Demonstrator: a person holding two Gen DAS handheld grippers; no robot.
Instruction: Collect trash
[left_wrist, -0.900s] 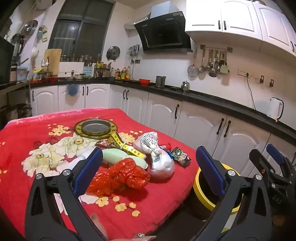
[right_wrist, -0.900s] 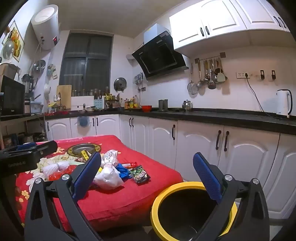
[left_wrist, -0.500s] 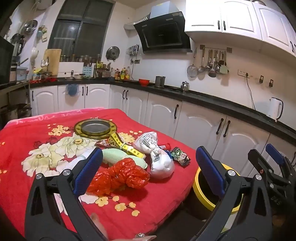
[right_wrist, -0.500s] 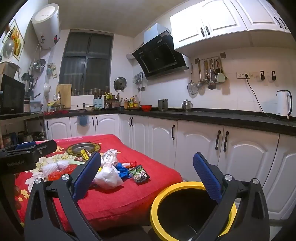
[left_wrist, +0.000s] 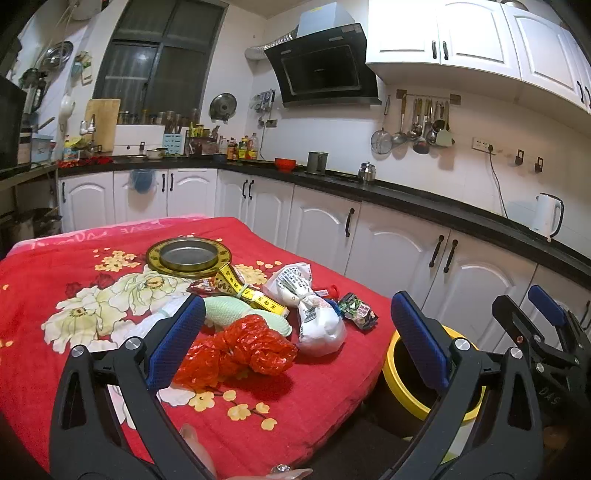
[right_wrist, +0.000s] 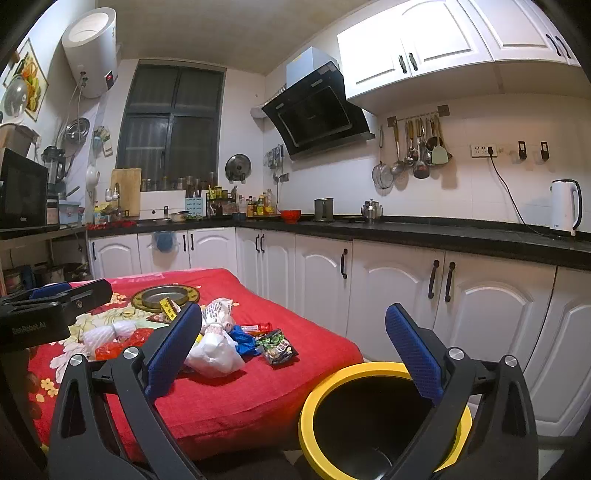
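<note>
Trash all uncollected as far as visible — nothing in either gripper, and the bin (right_wrist: 384, 421) with the yellow rim looks empty inside, black bottom showing in the right wrist view. Left gripper (left_wrist: 297, 345) has jaws spread wide with nothing between the pads, hanging over the near edge of the table (left_wrist: 314, 406), which is covered by a red floral cloth. Right gripper (right_wrist: 293, 352) likewise spread wide and unloaded, hanging above the bin, which stands on the floor just off the table's near right corner. Pile sits toward the table's right edge: red crumpled plastic bag (left_wrist: 240, 350) nearest the left gripper, pale green foam net (left_wrist: 236, 312) just behind it, knotted white plastic bag (left_wrist: 314, 314) beside it, yellow printed strip (left_wrist: 247, 290), small dark snack wrapper (left_wrist: 358, 310) closest to the right edge, some blue plastic (right_wrist: 242, 338) and a small red tube (right_wrist: 255, 327). Round metal dish (left_wrist: 188, 254) farther back — probably not trash, can't say for sure. Judgement: task at the very start, every piece left to pick and drop; red bag looks the likely first pick for the left gripper.
</note>
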